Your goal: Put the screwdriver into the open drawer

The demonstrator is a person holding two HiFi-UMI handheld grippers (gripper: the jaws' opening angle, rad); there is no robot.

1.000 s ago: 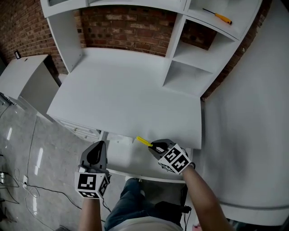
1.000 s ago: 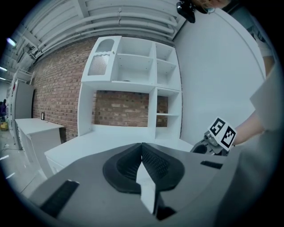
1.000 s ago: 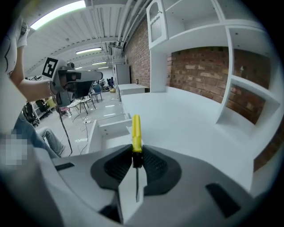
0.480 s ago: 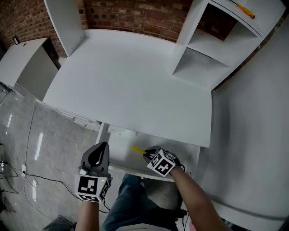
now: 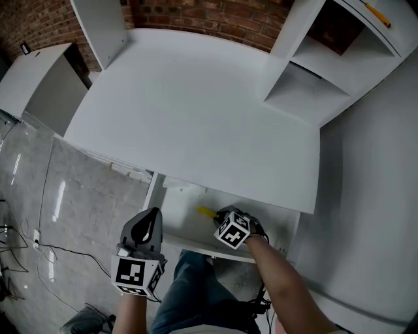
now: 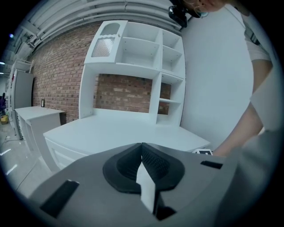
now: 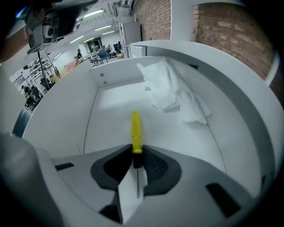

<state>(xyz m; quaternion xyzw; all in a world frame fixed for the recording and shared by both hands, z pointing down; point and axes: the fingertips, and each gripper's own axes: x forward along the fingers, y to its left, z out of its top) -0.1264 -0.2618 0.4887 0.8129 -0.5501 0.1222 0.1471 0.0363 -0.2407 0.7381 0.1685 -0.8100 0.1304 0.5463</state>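
Forearm (image 5: pixel 279 277) angled down, right gripper (image 5: pixel 221 216) clamping screwdriver (image 7: pixel 136 128) inside drawer (image 5: pixel 177 218)

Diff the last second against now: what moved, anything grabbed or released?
The right gripper has come down into the open drawer, tipping steeper, and carries the yellow-handled screwdriver in handle first. Nothing was taken or let go: its jaws stay clamped on it. The left gripper stays shut and empty outside the drawer front, a little lower. The second screwdriver has not moved.
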